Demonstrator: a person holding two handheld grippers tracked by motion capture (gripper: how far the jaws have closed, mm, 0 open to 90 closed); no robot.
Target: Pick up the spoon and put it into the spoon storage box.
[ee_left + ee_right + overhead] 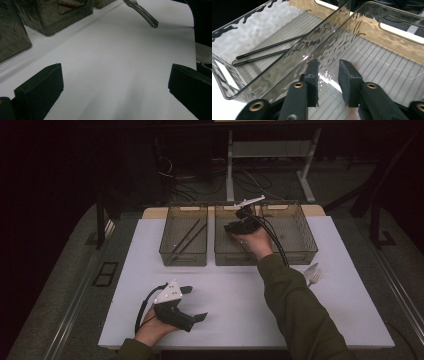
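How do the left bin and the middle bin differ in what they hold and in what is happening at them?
The left bin holds two black chopsticks lying on its floor; in the middle bin no utensil shows. The right gripper, jaws slightly apart with nothing between them, reaches into the middle bin; no gripper is at the left bin. Both are clear, smoky plastic bins with ribbed floors and cut-out handles, side by side.

Count on the surface (pixel 225 290): three smoky clear bins (pixel 184 241), two black chopsticks (pixel 269 51) in the left one, one fork (pixel 312 274), and two hand-held tools (pixel 192 304).
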